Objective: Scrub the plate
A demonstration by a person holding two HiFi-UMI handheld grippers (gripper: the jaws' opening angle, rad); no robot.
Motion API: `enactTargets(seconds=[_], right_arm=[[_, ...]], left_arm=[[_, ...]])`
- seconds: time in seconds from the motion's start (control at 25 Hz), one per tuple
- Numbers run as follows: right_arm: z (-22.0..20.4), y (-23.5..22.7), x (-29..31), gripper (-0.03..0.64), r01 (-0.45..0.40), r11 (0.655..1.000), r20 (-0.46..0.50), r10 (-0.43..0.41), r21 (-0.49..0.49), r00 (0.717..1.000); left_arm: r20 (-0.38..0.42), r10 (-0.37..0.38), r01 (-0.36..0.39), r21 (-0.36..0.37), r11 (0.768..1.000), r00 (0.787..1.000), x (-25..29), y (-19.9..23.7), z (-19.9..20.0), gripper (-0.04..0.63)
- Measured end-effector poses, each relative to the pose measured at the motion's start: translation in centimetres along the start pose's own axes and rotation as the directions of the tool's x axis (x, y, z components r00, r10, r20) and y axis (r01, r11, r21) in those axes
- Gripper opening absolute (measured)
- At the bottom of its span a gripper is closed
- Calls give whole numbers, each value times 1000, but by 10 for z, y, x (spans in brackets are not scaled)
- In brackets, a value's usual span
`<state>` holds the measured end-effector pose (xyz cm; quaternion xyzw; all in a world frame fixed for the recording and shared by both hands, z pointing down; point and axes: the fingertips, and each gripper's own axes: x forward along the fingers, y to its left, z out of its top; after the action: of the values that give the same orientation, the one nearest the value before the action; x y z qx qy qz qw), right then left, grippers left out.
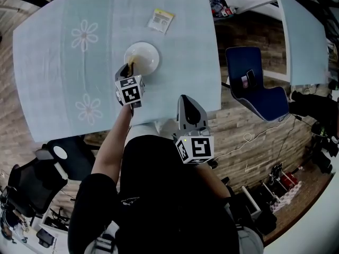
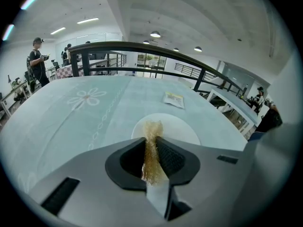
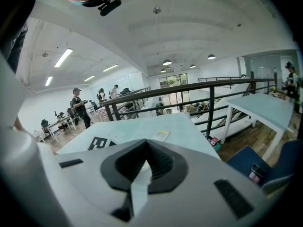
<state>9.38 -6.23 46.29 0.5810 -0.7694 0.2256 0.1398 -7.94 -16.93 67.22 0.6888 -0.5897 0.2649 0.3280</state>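
Your head view looks steeply down on the tabletop — both gripper views face across it, left nearest the plate, all sharing the packet.

There are one plate, one scouring pad, one packet, one blue chair and two grippers: the left gripper and the right gripper.

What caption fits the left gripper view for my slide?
Left gripper shut on a golden fibrous scrubber, with the white plate just beyond it on the pale blue tablecloth.
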Motion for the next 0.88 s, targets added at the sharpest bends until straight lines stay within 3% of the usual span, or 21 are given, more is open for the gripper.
enactTargets(seconds=[0.88], right_arm=[[8, 30, 13, 9, -83, 996, 9, 83, -36, 996]], left_arm=[[24, 105, -104, -35, 994, 994, -23, 57, 3, 69]])
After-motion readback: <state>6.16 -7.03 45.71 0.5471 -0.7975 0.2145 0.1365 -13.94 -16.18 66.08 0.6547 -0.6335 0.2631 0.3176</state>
